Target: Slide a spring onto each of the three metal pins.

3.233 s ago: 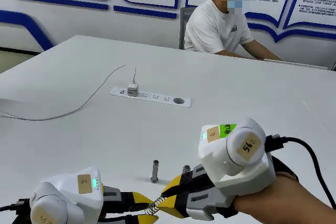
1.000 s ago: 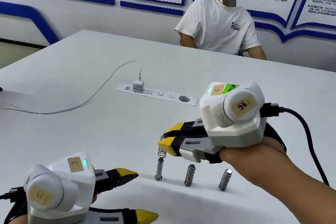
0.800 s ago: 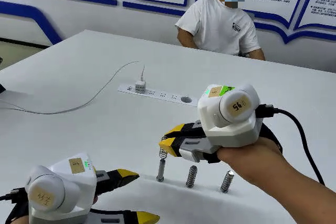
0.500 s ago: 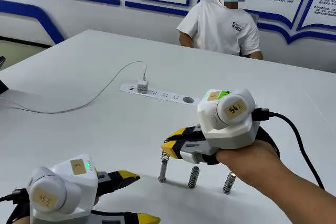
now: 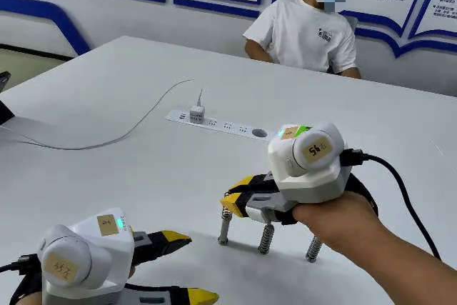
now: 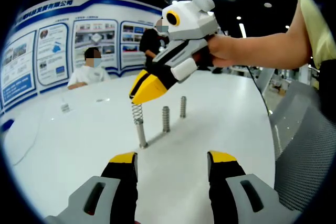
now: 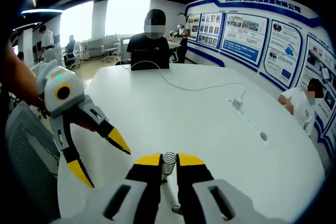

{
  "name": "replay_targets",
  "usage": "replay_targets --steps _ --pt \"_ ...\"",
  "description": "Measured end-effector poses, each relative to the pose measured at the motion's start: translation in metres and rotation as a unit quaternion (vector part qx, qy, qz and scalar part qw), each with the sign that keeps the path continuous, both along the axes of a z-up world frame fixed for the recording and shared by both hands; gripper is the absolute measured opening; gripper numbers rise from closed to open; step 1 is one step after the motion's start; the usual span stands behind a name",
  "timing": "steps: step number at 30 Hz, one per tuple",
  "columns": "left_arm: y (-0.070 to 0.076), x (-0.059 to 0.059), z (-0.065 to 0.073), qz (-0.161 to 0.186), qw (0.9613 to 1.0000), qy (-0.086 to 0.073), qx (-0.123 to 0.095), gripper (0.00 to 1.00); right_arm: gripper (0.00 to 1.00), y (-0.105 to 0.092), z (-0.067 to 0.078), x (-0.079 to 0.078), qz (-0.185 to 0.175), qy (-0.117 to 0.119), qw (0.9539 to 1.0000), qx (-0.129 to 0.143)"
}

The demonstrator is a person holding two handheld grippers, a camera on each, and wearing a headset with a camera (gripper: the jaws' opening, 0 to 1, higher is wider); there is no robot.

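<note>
Tips of the right gripper (image 5: 232, 203) pinch the top of a spring (image 6: 137, 114) that sits over the head of the end pin (image 6: 141, 135). Its lower coils appear started on the shaft and most of the pin is bare below. The left gripper (image 5: 193, 266) hovers low and near, jaws wide apart and holding nothing. Just beside the end pin, the middle pin (image 5: 266, 237) and the far pin (image 5: 313, 248) each already wear a spring, all three upright on the white table (image 5: 107, 105). The likely trouble lies in the push down. If the spring is tilted, a coil could catch on the pin's head and bind, or the spring could pop free once the grip loosens. A sideways shove might also knock over the pin, and whether it is fixed to the table cannot be told. The left gripper view gives the side-on line of spring over pin. The right gripper view offers the top coil between its own yellow tips, with the shaft largely hidden beneath. The head view adds a power strip (image 5: 221, 125), a trailing cable (image 5: 121, 136) and a seated person (image 5: 303, 30) across the table.
</note>
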State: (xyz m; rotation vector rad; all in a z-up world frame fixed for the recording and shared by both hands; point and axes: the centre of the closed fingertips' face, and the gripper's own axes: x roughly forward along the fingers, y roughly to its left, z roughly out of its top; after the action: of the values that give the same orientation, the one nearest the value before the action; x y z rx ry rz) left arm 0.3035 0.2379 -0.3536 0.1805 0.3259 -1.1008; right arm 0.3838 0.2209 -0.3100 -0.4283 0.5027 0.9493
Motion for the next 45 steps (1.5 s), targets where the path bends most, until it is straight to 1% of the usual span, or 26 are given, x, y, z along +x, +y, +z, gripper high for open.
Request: replay_targets --steps 7,15,25,31,33,41,45 --pt "0.001 0.000 -0.002 0.000 1.0000 0.001 0.001 0.54 0.12 -0.001 -0.010 0.000 -0.003 0.008 1.0000 -0.003" --pt "0.000 -0.001 -0.003 0.000 1.0000 0.003 0.000 0.54 0.12 0.001 -0.029 -0.001 -0.003 0.025 0.9996 -0.014" --pt "0.001 0.000 -0.006 0.001 1.0000 0.006 0.001 0.54 0.12 0.001 -0.042 -0.002 -0.004 0.028 0.9991 -0.031" --pt "0.001 0.001 -0.006 0.001 1.0000 0.006 0.000 0.54 0.12 0.001 -0.051 -0.001 -0.008 0.034 0.9985 -0.043" --pt "0.001 0.001 -0.006 0.001 1.0000 0.007 0.000 0.54 0.12 0.001 -0.051 -0.001 -0.009 0.032 0.9987 -0.039" --pt "0.001 0.001 -0.006 0.001 1.0000 0.006 0.000 0.54 0.13 0.000 -0.052 -0.001 -0.013 0.035 0.9983 -0.044" --pt "0.000 0.001 -0.005 0.001 1.0000 0.006 0.000 0.54 0.15 -0.001 -0.051 -0.002 -0.015 0.035 0.9984 -0.042"
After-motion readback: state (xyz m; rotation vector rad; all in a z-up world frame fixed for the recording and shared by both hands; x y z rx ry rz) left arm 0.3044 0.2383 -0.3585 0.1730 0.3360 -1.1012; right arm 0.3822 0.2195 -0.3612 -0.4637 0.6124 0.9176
